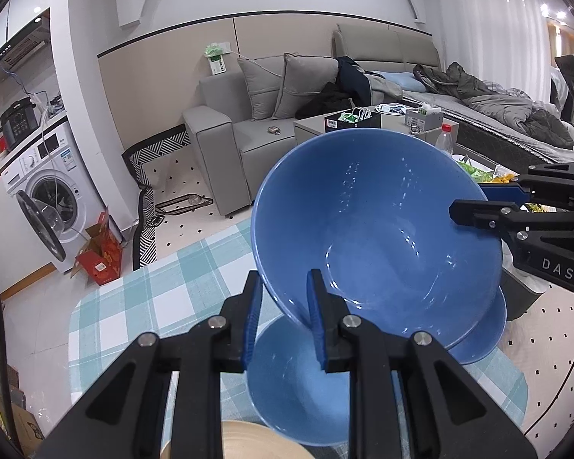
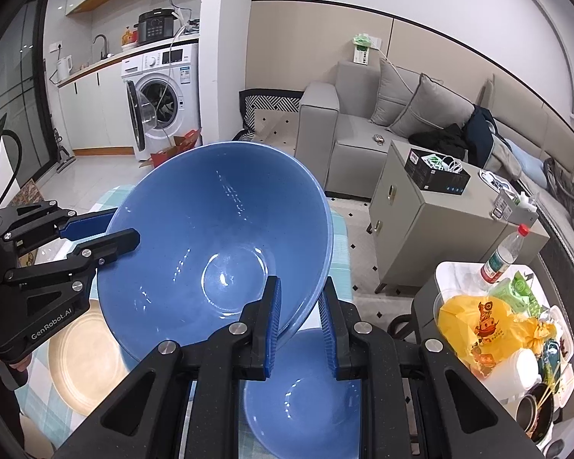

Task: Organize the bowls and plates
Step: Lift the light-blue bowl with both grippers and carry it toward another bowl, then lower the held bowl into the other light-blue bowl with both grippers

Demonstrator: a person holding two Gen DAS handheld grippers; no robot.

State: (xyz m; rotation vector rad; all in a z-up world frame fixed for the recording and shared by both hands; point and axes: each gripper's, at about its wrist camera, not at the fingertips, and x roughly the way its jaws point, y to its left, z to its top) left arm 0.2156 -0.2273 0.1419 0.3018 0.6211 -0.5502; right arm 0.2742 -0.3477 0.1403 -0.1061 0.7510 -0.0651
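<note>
Large bowl (image 1: 375, 229): solid blue, glossy. Smaller bowl (image 1: 287, 390) below large bowl: same blue. Plate (image 2: 82, 355) left of large bowl: pale beige. Surface (image 1: 149, 306) under large bowl: teal-and-white check cloth. Tongs: left tongs (image 1: 283, 321) and right tongs (image 2: 300, 329) black, blue pads.

A: The big bowl (image 1: 375, 229) sits up off the table (image 1: 153, 306), tilted, held between the two grippers: the left gripper (image 1: 283, 317) pinches its near rim, the right gripper (image 1: 474, 201) the rim on the far right.

B: And under it?

A: A smaller bowl (image 1: 291, 390) rests on the table directly below, with a plate (image 2: 84, 359) beside it on the left.

B: Beyond the table?

A: The sofa (image 1: 225, 141) stands behind, the washing machine (image 1: 46, 199) far left, a cabinet (image 2: 432, 225) in front of the sofa's right end, and a bottle (image 2: 503, 254) on a side table (image 2: 445, 273) to the right.
</note>
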